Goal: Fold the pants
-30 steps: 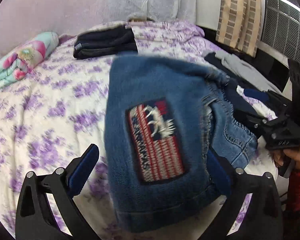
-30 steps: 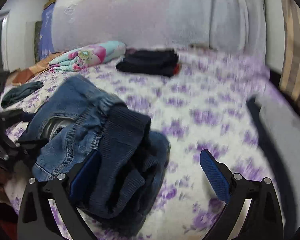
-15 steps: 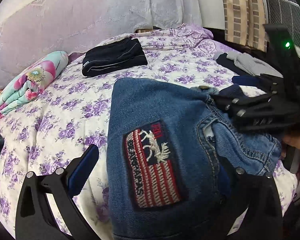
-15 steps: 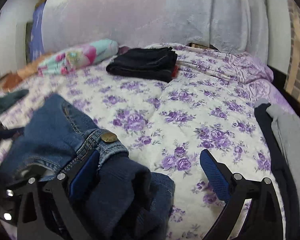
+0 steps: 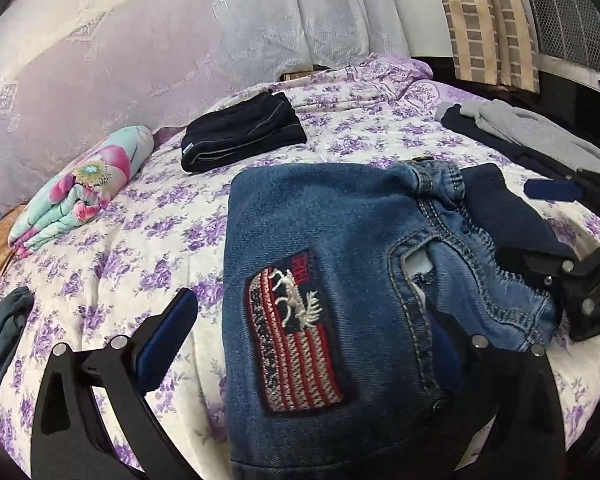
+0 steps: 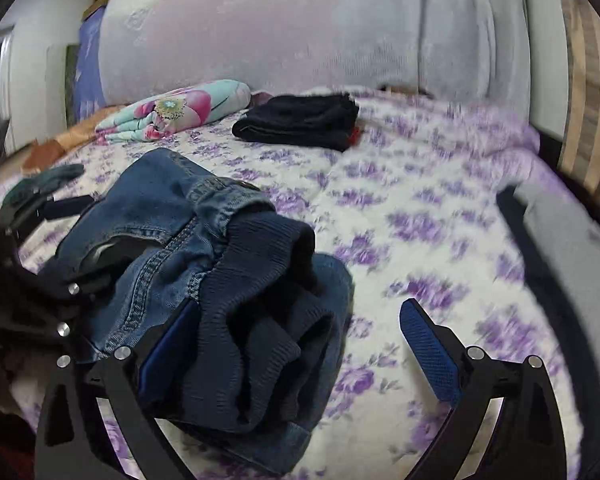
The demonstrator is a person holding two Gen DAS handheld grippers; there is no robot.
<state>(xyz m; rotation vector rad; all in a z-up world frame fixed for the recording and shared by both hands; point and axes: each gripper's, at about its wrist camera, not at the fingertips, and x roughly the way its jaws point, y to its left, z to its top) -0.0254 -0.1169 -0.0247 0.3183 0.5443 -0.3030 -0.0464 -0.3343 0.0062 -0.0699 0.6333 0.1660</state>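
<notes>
Both my grippers, left (image 5: 304,344) and right (image 6: 300,344), had jaws spread wide around the jeans (image 5: 340,280) on the bed (image 5: 120,240).

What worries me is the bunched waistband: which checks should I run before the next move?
1. Jeans lying flat: not ok; the dark ribbed lining is heaped up at the waist.
2. Left tongs gripping cloth: not ok; they are open, and the jeans drape over one finger.
3. Right tongs gripping cloth: not ok; they are open, with one finger against the ribbed lining and the other free.
4. Room to spread out: ok; the bedspread is bare between the jeans and the folded black garment.
5. Legs aligned: cannot tell; they are out of view.
</notes>
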